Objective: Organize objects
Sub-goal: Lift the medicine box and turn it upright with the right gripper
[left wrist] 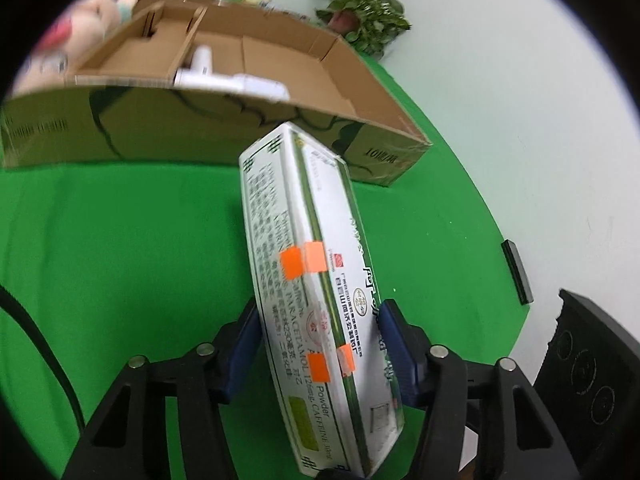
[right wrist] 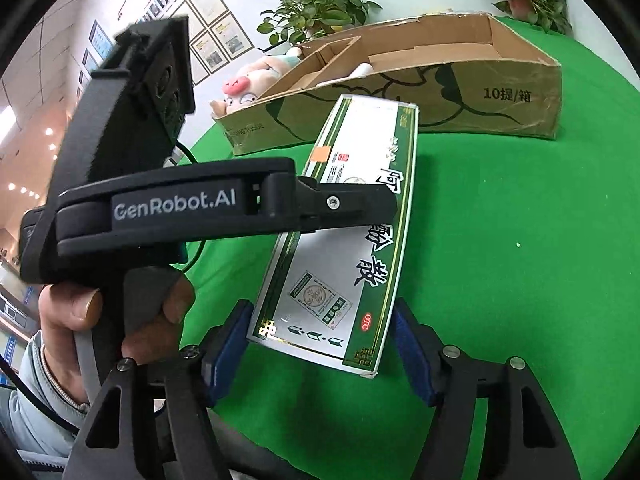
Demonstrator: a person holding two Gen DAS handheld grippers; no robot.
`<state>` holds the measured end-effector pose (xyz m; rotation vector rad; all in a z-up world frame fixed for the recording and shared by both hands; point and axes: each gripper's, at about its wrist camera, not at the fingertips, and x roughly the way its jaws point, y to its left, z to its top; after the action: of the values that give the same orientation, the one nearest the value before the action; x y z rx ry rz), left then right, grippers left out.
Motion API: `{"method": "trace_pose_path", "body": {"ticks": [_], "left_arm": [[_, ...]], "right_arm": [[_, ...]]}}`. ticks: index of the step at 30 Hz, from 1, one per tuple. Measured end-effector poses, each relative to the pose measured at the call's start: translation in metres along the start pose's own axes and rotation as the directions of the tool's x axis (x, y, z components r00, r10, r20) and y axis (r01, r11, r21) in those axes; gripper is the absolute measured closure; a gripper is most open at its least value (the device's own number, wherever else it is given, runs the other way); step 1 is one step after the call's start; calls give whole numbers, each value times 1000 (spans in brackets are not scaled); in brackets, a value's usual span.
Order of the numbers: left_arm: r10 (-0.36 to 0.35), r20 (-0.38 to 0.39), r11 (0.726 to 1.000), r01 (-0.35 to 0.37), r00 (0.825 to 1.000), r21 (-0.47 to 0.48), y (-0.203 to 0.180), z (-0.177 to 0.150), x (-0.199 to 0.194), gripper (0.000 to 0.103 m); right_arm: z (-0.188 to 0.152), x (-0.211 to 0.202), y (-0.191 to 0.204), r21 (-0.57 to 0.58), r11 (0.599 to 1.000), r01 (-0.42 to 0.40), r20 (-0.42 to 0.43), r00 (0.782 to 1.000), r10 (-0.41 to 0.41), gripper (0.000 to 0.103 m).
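Note:
A long white and green medicine box point(left wrist: 316, 280) with orange stickers is clamped on edge between the blue pads of my left gripper point(left wrist: 320, 344), held above the green table in front of the cardboard box point(left wrist: 200, 128). In the right wrist view the same medicine box point(right wrist: 352, 232) lies between the fingers of my right gripper point(right wrist: 320, 340), whose pads stand apart from its sides. The left gripper body point(right wrist: 224, 204) crosses over the box there. The open cardboard box point(right wrist: 460, 92) holds a white object point(left wrist: 224, 76) in its middle compartment.
A plush pig toy point(right wrist: 248, 84) leans at the cardboard box's left end. Potted plants point(left wrist: 360, 12) stand behind the box. A green cloth point(right wrist: 500, 260) covers the round table. A black device point(left wrist: 518, 266) lies at the table's right edge.

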<state>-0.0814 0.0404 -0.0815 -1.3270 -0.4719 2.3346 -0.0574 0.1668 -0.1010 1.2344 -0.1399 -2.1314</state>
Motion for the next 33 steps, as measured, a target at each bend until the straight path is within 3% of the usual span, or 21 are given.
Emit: {"method": "trace_pose_path", "body": {"ticks": [4,8,17,26,33], "left_arm": [[30,64,999,-32,998,44,-2,6,-28,54],[11,130,997,-20,991,71,0,15,-63,62],[-33,265,991,-2,964,131,-20,49,-101,63],[-102,315,969,23,943,244,-53,94,-127,63],[-113,312,956,17,943,294,-75,132,-122,63]], "right_arm": [[6,0,16,-21,1000,-9,19,1000,10,37],[26,0,37,-53,999,5,57,998,-2,39],[73,-24,69,-129,989,65,170,984,-42,42],[109,-73,75,-147,977,157,304,947,-106,42],[145,-99,58,-111,979,170,354,928,-120,42]]}}
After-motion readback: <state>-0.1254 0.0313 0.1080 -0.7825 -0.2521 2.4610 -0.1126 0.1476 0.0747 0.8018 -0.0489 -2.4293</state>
